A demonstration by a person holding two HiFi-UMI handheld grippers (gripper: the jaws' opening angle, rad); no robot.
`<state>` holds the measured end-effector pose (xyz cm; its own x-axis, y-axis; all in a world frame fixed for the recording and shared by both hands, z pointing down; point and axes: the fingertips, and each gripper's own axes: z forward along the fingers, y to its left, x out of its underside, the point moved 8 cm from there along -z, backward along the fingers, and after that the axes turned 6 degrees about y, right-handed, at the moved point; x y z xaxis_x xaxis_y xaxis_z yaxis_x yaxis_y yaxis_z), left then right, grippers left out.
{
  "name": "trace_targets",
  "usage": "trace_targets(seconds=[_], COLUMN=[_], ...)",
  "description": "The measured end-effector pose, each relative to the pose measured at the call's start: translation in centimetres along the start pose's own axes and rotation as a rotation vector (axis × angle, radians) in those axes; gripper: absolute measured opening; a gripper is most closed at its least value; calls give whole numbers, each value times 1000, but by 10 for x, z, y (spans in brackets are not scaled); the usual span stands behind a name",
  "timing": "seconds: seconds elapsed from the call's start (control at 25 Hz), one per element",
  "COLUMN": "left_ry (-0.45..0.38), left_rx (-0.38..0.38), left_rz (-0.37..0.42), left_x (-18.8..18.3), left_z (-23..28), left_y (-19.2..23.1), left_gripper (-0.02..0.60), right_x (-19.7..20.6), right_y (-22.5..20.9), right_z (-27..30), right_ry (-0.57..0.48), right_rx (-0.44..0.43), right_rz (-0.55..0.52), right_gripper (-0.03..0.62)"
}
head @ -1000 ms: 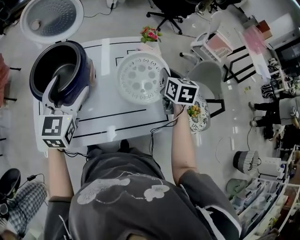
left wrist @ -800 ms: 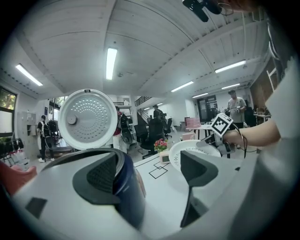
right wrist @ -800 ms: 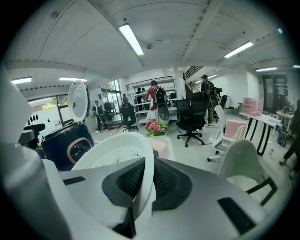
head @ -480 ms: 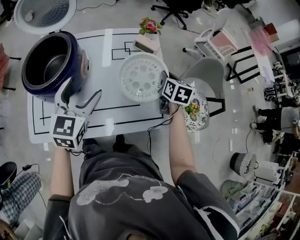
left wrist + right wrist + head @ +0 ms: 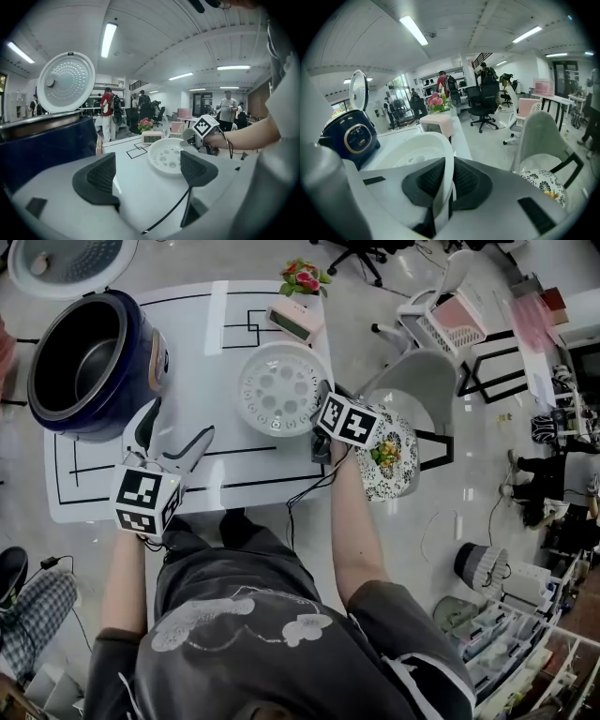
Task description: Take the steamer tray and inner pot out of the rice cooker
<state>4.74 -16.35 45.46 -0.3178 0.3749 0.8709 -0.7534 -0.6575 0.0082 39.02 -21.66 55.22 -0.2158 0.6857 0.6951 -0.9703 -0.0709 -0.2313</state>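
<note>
The white perforated steamer tray (image 5: 281, 388) lies low on the white table (image 5: 216, 343), right of the cooker. My right gripper (image 5: 323, 413) is shut on its right rim; in the right gripper view (image 5: 446, 180) the pads pinch the thin white rim of the tray (image 5: 408, 157). The dark blue rice cooker (image 5: 89, 352) stands at the table's left end with its lid (image 5: 66, 263) up, and the metal inner pot (image 5: 80, 357) sits inside. My left gripper (image 5: 180, 425) hangs open over bare table, near the cooker, with nothing between its jaws (image 5: 150, 176).
A pink clock (image 5: 295, 322) and a small flower pot (image 5: 305, 279) stand at the table's far edge behind the tray. A grey chair (image 5: 412, 385) with a patterned cushion (image 5: 389, 456) is just right of the table. A black cable (image 5: 309, 493) trails off the near edge.
My right gripper has come down with the tray towards the table. My left gripper has drawn back from the cooker's rim and sunk over the table in front of it.
</note>
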Motion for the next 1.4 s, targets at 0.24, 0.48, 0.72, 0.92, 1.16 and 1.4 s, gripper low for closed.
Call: trace_targets(seconds=[0.24, 0.48, 0.72, 0.92, 1.16, 1.4], left_ry=[18, 20, -22, -82, -192, -276], left_rx=[13, 31, 30, 10, -3, -113], left_rz=[-14, -17, -17, -11, 20, 41], left_x=[6, 7, -4, -23, -52, -68], left_z=[9, 10, 1, -21, -65, -116], left_y=[-2, -4, -2, 8, 27, 71], left_gripper=[428, 428, 428, 428, 429, 429], right_x=[7, 15, 4, -24, -72, -102], right_y=[-6, -11, -4, 31, 115, 210], right_z=[11, 13, -7, -39, -72, -98], right_ry=[37, 61, 32, -69, -233, -331], right_rx=[45, 95, 71, 15, -147, -338], right_rz=[-59, -148, -188, -188, -262, -337], right_gripper=[52, 121, 184, 184, 246, 284])
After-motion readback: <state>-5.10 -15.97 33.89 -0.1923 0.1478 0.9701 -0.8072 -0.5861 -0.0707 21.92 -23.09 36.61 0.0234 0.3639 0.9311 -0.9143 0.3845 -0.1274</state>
